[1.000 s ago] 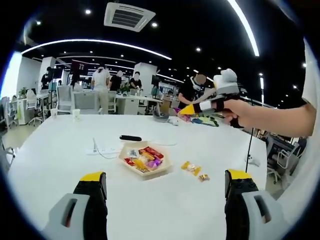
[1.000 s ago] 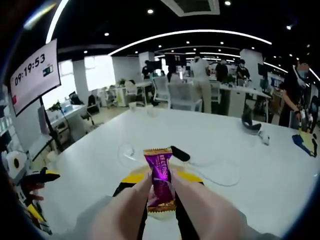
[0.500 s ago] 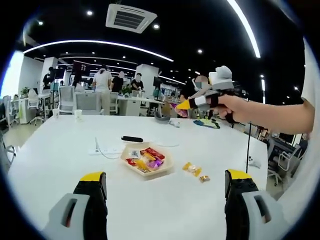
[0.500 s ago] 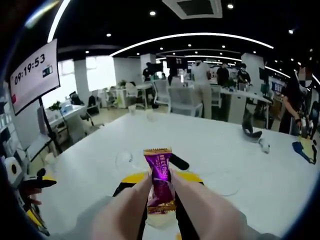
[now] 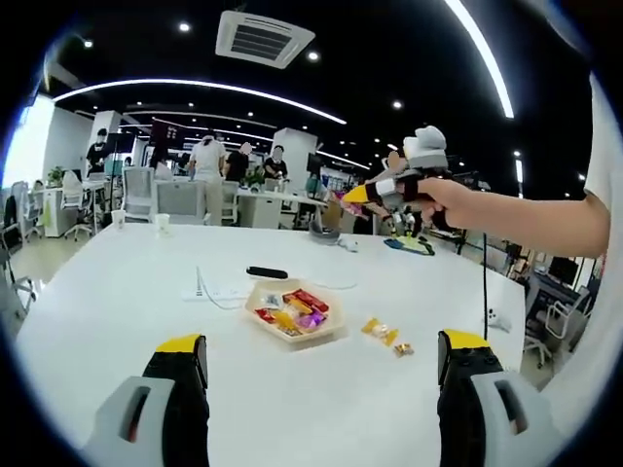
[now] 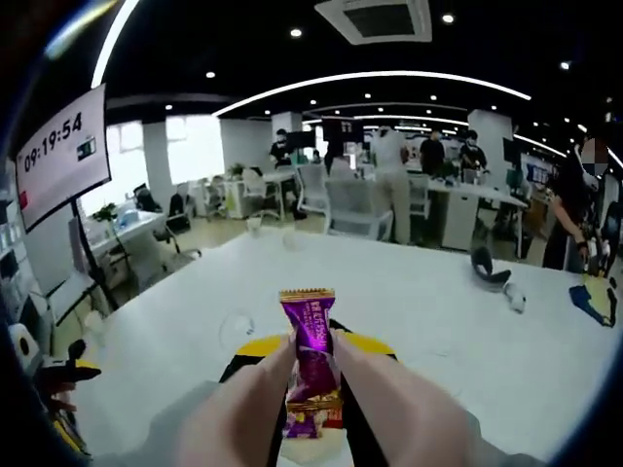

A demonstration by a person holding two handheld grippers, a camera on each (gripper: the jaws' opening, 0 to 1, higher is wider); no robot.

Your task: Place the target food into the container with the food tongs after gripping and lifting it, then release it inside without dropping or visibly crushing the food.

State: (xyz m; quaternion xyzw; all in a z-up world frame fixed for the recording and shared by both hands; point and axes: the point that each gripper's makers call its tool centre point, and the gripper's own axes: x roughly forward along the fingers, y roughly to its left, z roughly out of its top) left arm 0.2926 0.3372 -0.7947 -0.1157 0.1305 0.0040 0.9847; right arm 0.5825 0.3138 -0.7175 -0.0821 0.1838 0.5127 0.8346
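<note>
A shallow beige container (image 5: 292, 316) holding several wrapped sweets sits mid-table in the left gripper view. Two loose sweets (image 5: 382, 333) lie to its right. My left gripper (image 5: 321, 342) stands open low over the near table, with nothing between its jaws. A hand holds my right gripper (image 5: 358, 195) high above the table, beyond the container. In the right gripper view, pale food tongs (image 6: 375, 394) run forward along the jaws. My right gripper (image 6: 311, 339) is shut through them on a purple wrapped candy (image 6: 310, 341), which is upright and undeformed. Part of the container (image 6: 310, 428) shows just below the candy.
A black bar-shaped object (image 5: 266, 272) and a white power strip with a cable (image 5: 209, 290) lie behind the container. At the far end there are desks, chairs and standing people (image 6: 394, 161). A clock screen (image 6: 60, 146) hangs at the left. The table edge (image 5: 506, 321) is on the right.
My right gripper has carried the purple candy leftward across the left gripper view, still high. The container's sweets have come into sight under the candy. My left gripper stayed open.
</note>
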